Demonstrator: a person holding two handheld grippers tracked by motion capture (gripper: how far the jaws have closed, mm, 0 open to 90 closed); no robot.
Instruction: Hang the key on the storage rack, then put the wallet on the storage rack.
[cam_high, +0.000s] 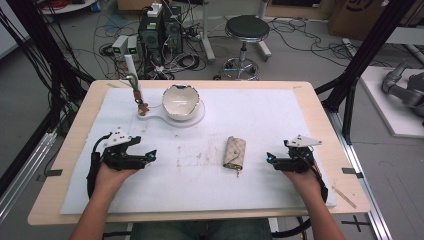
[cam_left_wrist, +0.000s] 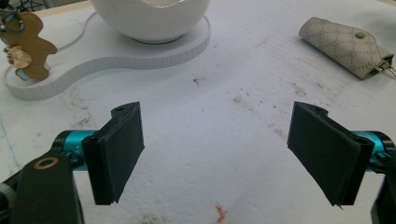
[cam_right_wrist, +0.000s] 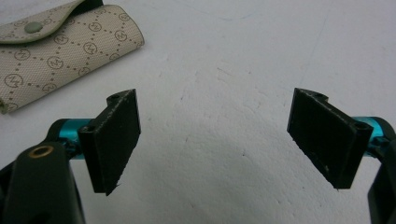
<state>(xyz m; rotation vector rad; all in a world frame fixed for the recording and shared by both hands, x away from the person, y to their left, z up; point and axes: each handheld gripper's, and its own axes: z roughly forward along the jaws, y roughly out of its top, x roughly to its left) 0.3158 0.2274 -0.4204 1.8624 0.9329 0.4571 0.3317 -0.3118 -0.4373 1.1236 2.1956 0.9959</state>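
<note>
Right tongs gape; key pouch shows monogram.

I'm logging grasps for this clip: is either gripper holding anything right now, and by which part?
Nothing is held. The left gripper and right gripper are both open and empty; the key pouch lies untouched between them.

The right gripper has its two black jaws spread wide at the bottom of the frame, nothing between them but white desk covering (faintly scuffed). A beige patterned key pouch lies at the upper left, apart from the jaws.
</note>
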